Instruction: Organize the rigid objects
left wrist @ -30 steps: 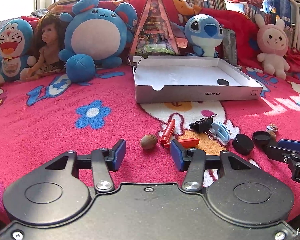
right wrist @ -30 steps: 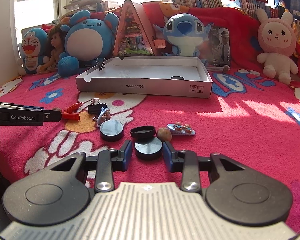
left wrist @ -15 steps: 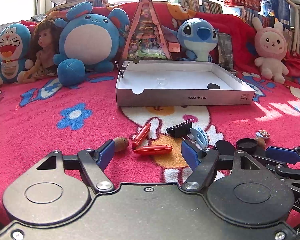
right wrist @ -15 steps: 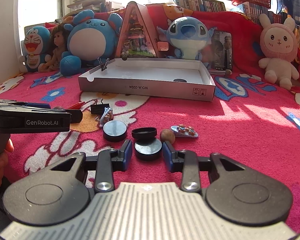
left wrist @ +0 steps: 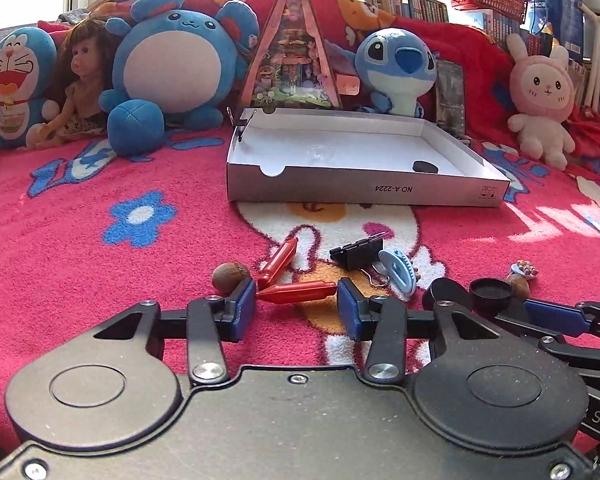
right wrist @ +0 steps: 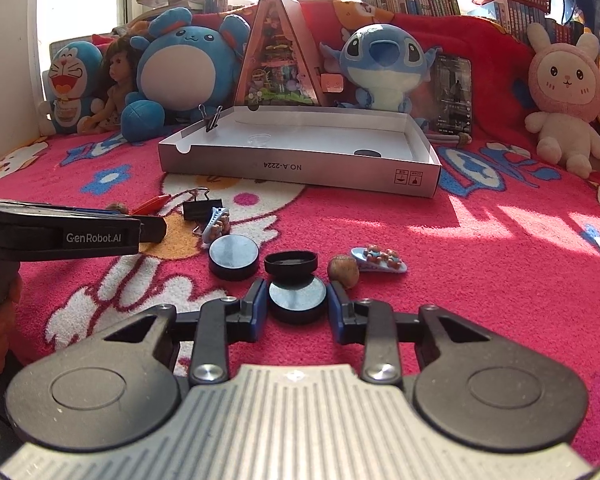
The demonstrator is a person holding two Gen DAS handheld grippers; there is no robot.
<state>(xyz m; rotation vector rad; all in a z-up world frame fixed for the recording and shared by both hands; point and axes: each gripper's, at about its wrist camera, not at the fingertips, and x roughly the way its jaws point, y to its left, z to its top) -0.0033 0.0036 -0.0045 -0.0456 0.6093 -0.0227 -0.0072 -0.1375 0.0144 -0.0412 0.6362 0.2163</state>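
Two grippers sit low over a fuzzy pink blanket [left wrist: 80, 264] strewn with small hard things. The left gripper [left wrist: 296, 304] has just been closing its jaws; the blue pads now bracket a glossy red tapered plastic stick [left wrist: 296, 293] lying crosswise, its tips at or nearly at the pads, though I cannot tell if they press. A second red stick [left wrist: 278, 261] lies just beyond, beside a brown nut [left wrist: 229, 277]. The right gripper [right wrist: 297, 309] has also just been closing, and its pads touch the sides of a squat round black tin [right wrist: 297, 299] with a dull grey top.

Only the right view shows a matching tin [right wrist: 233, 257], an open black lid [right wrist: 291, 263], a second nut [right wrist: 343, 271] and a pale blue hair clip [right wrist: 378, 259] with tiny bears. A black binder clip [left wrist: 357, 253] shows clearly in the left view. Beyond, a shallow grey cardboard box [left wrist: 364, 194] lies open, one black disc [left wrist: 425, 167] in its far right corner. Plush toys [right wrist: 180, 64] line the back.
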